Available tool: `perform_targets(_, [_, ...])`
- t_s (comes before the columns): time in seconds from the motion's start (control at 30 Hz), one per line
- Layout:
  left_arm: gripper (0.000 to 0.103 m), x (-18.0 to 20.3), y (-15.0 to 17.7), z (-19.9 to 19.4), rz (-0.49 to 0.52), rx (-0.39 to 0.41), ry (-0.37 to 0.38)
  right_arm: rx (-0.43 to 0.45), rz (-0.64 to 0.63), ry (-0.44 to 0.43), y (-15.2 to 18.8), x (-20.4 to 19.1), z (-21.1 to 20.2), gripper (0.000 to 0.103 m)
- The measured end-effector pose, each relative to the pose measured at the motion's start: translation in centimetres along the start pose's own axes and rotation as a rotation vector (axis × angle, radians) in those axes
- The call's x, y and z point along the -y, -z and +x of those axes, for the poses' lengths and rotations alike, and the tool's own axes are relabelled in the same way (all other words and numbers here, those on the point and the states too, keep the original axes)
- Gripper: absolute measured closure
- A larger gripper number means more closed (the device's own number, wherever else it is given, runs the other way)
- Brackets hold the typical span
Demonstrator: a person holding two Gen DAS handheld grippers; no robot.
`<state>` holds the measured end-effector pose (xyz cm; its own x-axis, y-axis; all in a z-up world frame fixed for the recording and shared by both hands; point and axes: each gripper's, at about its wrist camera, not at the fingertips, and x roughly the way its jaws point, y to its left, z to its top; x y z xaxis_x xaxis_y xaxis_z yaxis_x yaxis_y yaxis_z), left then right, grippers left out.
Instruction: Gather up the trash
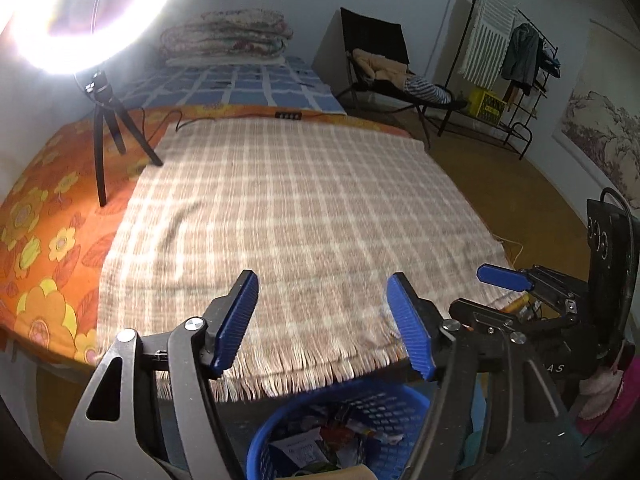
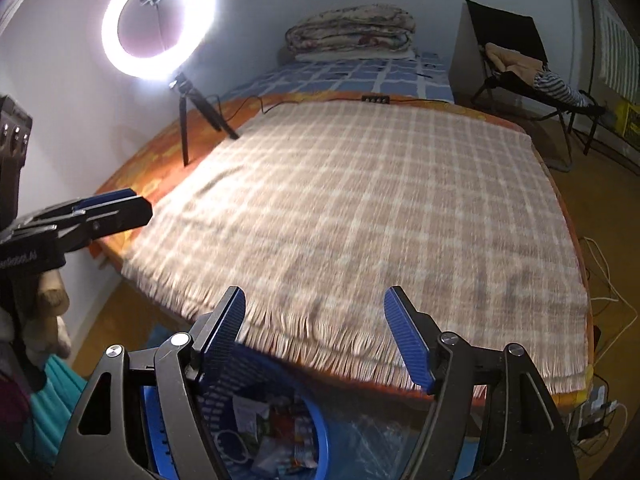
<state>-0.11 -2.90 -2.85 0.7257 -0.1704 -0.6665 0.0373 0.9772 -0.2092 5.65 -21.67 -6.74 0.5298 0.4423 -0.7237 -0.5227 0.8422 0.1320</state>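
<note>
A blue plastic basket [image 1: 386, 406] stands on the floor at the foot of the bed, directly below both grippers, with wrappers and paper scraps [image 1: 316, 446] inside. In the right wrist view the basket [image 2: 320, 434] and its trash [image 2: 276, 426] show between the gripper arms. My left gripper [image 1: 322, 277] is open above the blanket's fringed edge, with nothing between its blue pads. My right gripper [image 2: 315, 293] is open too and holds nothing. Each gripper shows at the edge of the other's view: the right one [image 1: 505, 278] and the left one [image 2: 107, 209].
A beige plaid blanket [image 1: 304, 208] covers the bed over an orange flowered sheet [image 1: 48, 240]. A ring light on a tripod [image 2: 158, 26] stands on the bed's left side. A folded quilt [image 1: 226, 32], a chair [image 1: 384, 64], a clothes rack [image 1: 516, 56] and floor cables [image 2: 604, 280] are around.
</note>
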Motion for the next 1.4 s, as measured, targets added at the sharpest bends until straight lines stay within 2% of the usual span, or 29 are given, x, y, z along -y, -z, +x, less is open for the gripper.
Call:
perform_targets(0.07, [0.026, 0.2, -0.4, -0.2, 0.002, 0.017, 0.003, 0.014, 0.007, -0.003, -0.3, 0.1, -0.1, 0.027])
perform_targets(0.27, [0.024, 0.9, -1.2, -0.6, 0.028, 0.064, -0.026, 0.052, 0.028, -0.004, -1.3, 0.6, -0.3, 0.025])
perform_targets(0.33, [0.017, 0.9, -1.3, -0.7, 0.032, 0.072, -0.03, 0.055, 0.035, 0.0, -1.5, 0.8, -0.2, 0.025])
perform_targets(0.63, [0.015, 1.1, -1.2, -0.4, 0.041, 0.071, -0.063, 0.066, 0.048, 0.018, -1.8, 1.4, 0.0, 0.025])
perform_targets(0.73, [0.005, 1.0, -1.1, -0.4, 0.036, 0.072, -0.096, 0.071, 0.048, 0.026, -1.8, 1.4, -0.1, 0.024])
perform_targets(1.4, [0.003, 0.5, -0.8, -0.2, 0.02, 0.058, -0.123, 0.069, 0.083, 0.052, -2.0, 2.0, 0.1, 0.023])
